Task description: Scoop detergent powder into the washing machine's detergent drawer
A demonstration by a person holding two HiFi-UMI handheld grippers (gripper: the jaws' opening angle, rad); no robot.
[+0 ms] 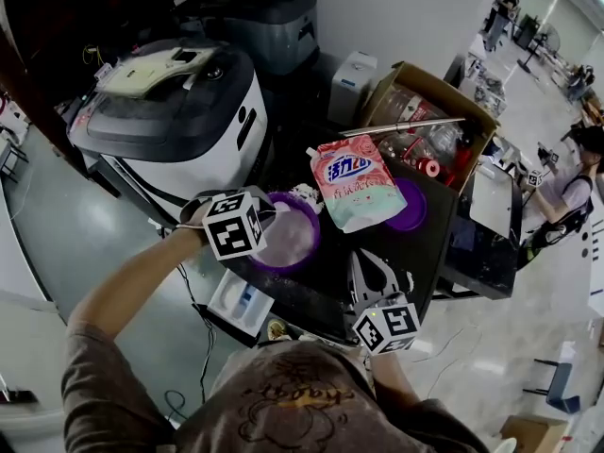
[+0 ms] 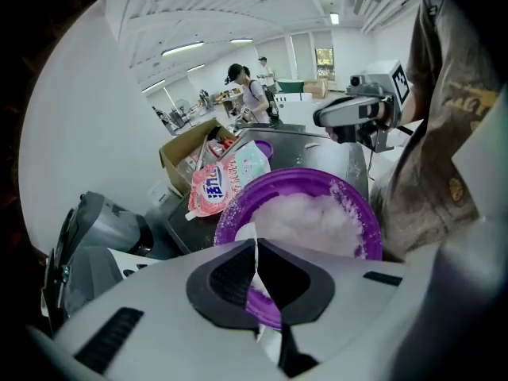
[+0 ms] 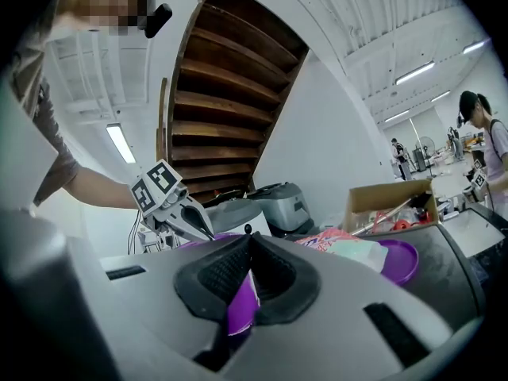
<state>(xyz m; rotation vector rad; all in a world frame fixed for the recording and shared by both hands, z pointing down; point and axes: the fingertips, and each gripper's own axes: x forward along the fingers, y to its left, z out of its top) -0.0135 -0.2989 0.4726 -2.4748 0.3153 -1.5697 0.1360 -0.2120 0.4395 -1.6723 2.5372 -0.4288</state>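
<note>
- Left gripper (image 2: 255, 254) clenched on the near rim of the purple bowl (image 2: 235, 206), which sits on the dark worktop (image 1: 427, 249).
- White detergent powder (image 2: 305, 217) heaped in the bowl.
- Right gripper (image 3: 248, 251) clamped on a purple piece, can't tell what, near the bowl.
- Detergent bag (image 1: 354, 185) lies just beside the bowl.
- Washing machine (image 1: 170, 121) left of the worktop.

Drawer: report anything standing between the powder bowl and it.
Nothing visible does. The drawer lies open and uncovered, just off the edge of the black top that bears the bowl.
</note>
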